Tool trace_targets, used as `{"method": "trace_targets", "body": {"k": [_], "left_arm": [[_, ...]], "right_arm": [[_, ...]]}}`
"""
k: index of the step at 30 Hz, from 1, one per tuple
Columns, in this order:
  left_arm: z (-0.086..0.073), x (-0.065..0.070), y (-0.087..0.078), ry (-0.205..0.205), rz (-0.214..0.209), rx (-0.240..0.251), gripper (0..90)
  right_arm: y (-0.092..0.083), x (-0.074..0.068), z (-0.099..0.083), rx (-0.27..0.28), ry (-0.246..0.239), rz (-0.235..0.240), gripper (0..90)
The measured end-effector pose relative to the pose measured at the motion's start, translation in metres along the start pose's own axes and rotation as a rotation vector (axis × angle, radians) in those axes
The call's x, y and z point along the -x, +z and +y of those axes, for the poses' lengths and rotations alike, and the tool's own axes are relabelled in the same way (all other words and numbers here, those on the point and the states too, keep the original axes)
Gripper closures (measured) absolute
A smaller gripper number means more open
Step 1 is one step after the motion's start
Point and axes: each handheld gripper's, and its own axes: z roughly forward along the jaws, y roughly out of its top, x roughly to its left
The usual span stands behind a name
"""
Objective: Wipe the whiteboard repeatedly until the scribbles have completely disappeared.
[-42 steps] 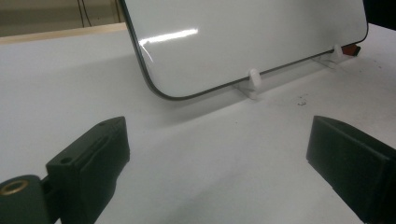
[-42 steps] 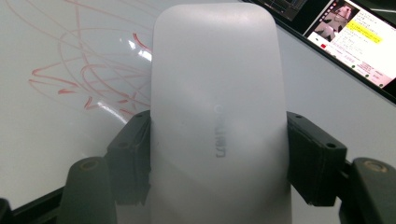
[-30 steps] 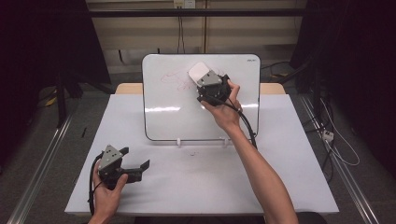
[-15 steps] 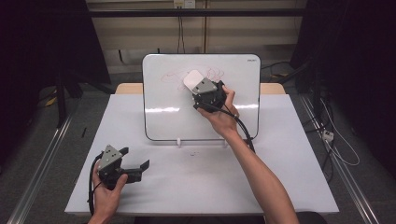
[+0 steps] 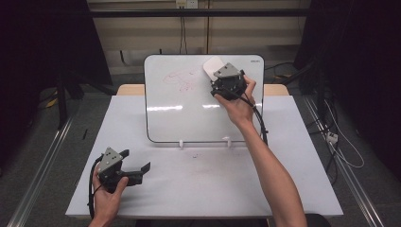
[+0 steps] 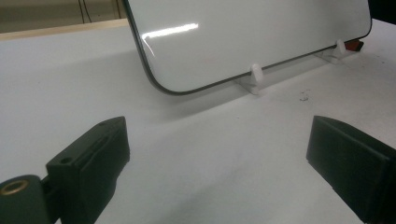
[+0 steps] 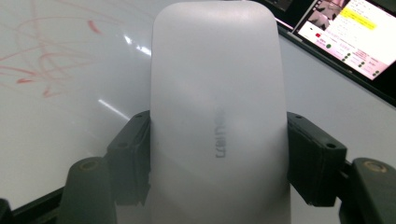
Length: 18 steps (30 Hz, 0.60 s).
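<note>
A white counter takes up the middle of the high view, with dark floor around it. Toward its far side a whiteboard stands tilted back on two small white clips, its lower edge resting in them. Red scribbles mark the upper middle of the board, and a bright strip of reflected light crosses its middle.

The person's right forearm reaches up from the bottom edge to the board's upper right part, where the right gripper is closed on a white eraser. In the right gripper view the eraser is clamped by its long sides between the two black jaws and lies against the board surface, with the red scribbles off to its left; faint embossed lettering runs along its back.

The left gripper is held in the left hand at the counter's near left corner, well apart from the board. In the left gripper view its jaws stand wide apart with nothing between them, pointing across the bare counter toward the board's lower corner.
</note>
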Motion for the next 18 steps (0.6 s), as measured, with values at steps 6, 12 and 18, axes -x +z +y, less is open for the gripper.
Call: {"method": "trace_targets", "body": {"k": [6, 12, 18], "left_arm": [[0.000, 0.000, 0.000, 0.001, 0.003, 0.001, 5.8], [0.001, 0.002, 0.002, 0.003, -0.003, -0.002, 5.8], [0.001, 0.003, 0.004, 0.013, -0.006, -0.009, 5.8]], "right_arm": [[-0.005, 0.015, -0.009, -0.001, 0.040, -0.030, 31.7], [-0.008, 0.001, -0.017, -0.030, 0.028, -0.006, 31.7], [-0.009, -0.026, -0.024, -0.031, -0.029, 0.035, 31.7]]}}
